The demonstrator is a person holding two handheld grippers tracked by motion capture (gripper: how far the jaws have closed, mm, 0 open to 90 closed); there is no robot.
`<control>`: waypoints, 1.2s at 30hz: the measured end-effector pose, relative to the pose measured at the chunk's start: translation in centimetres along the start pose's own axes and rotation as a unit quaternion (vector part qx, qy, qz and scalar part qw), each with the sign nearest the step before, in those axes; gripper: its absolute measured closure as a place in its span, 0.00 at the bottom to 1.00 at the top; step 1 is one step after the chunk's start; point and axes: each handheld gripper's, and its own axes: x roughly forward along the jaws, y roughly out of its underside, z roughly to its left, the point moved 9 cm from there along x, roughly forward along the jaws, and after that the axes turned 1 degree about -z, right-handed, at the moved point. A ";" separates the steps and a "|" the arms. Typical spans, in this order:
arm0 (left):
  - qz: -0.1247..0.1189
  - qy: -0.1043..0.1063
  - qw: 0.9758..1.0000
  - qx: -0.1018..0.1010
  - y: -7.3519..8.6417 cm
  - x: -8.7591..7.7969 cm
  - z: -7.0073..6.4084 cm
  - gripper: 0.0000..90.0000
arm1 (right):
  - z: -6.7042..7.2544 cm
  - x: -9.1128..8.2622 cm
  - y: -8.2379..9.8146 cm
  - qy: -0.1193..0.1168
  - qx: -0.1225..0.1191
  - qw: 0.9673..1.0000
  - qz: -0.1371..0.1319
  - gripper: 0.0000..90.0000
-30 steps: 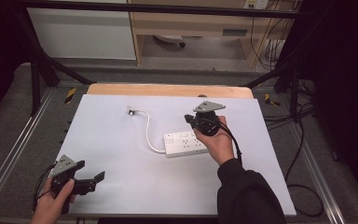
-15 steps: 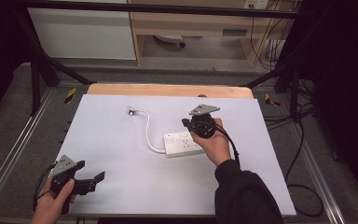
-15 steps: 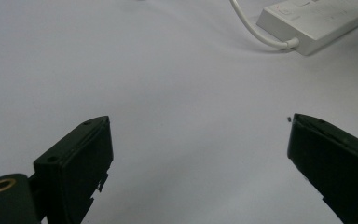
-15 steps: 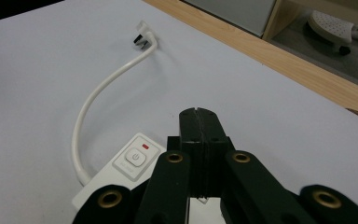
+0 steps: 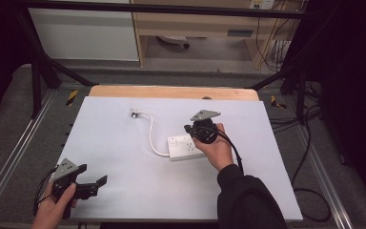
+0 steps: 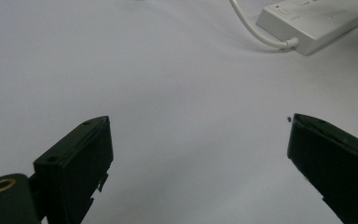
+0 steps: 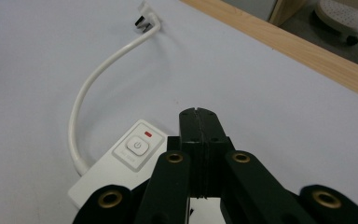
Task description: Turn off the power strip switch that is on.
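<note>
White table (image 5: pixel 124 157), power strip (image 5: pixel 183 147), cord (image 5: pixel 151 133).

One white power strip (image 5: pixel 185 147) lay on the table (image 5: pixel 124 191), and it was the only one of its kind there. It carried one power button (image 7: pixel 137 145) and one small red indicator light (image 7: pixel 146 134) beside that button. One white cable (image 5: pixel 151 136) ran from the strip, ending in one plug (image 5: pixel 134 113). There were two handheld grippers: the left gripper (image 5: pixel 95 185) and the right gripper (image 5: pixel 189 130), each with two black jaws, so four jaws in all. Two hands held them, one gripper apiece. One grey three-cornered plate sat on top of each gripper, making two plates. There was one table with one wooden edge (image 5: pixel 171 92) at its far side.
</note>
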 end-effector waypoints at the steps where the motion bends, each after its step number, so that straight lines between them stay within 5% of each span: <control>1: 0.000 0.000 1.000 0.000 0.0 0.0 0.0 0.08 | 0.0 0.1 0.2 -0.001 0.001 1.000 0.003 1.00; 21: 0.002 0.001 1.000 -0.001 0.1 0.1 0.0 0.08 | -0.2 0.7 2.3 -0.002 0.018 1.000 0.014 1.00; 36: 0.001 0.001 1.000 0.000 0.1 0.0 0.0 0.08 | -0.4 0.9 2.6 0.005 0.025 1.000 -0.003 1.00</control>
